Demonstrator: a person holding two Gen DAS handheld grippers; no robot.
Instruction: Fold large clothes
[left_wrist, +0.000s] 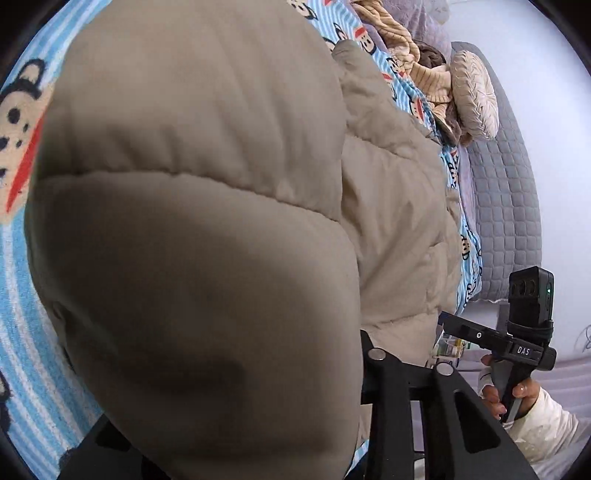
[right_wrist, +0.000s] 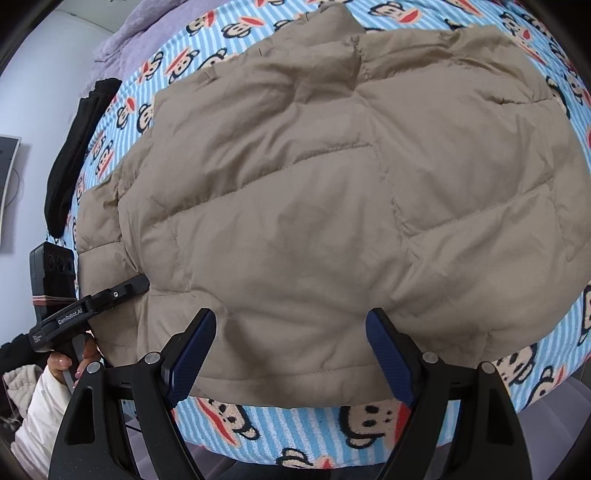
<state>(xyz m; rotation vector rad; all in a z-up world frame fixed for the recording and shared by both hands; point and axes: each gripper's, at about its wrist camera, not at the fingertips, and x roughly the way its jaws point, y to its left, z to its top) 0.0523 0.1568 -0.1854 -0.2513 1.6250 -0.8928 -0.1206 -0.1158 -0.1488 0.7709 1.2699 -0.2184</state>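
On the left, the left gripper (right_wrist: 138, 284) is at the near left edge of the tan puffer jacket (right_wrist: 314, 206), which lies spread on the striped cartoon-print blanket (right_wrist: 332, 424) covering the bed. Its tips vanish into the padding there, and in its own view a bulge of jacket drapes over the fingers, so it looks clamped on that edge, though whether the fingers actually meet cannot be told. A hand (right_wrist: 74, 360) in a white sleeve grips its handle.

To fold well from here, the judgement is that the left gripper should lift the edge high enough for the thick padding to clear itself, then carry it across toward the middle while the right gripper (right_wrist: 291, 354) pins or takes the hem, so the bulk does not drag the whole jacket along.

Toward the right, the right gripper hovers over the near hem with its blue pads (right_wrist: 192, 354) spread wide apart, holding nothing.

Hidden: the sleeves and collar cannot be clearly made out, and the left view is mostly blocked by blurred fabric. A black garment (right_wrist: 74, 155) lies at the blanket's far left edge.
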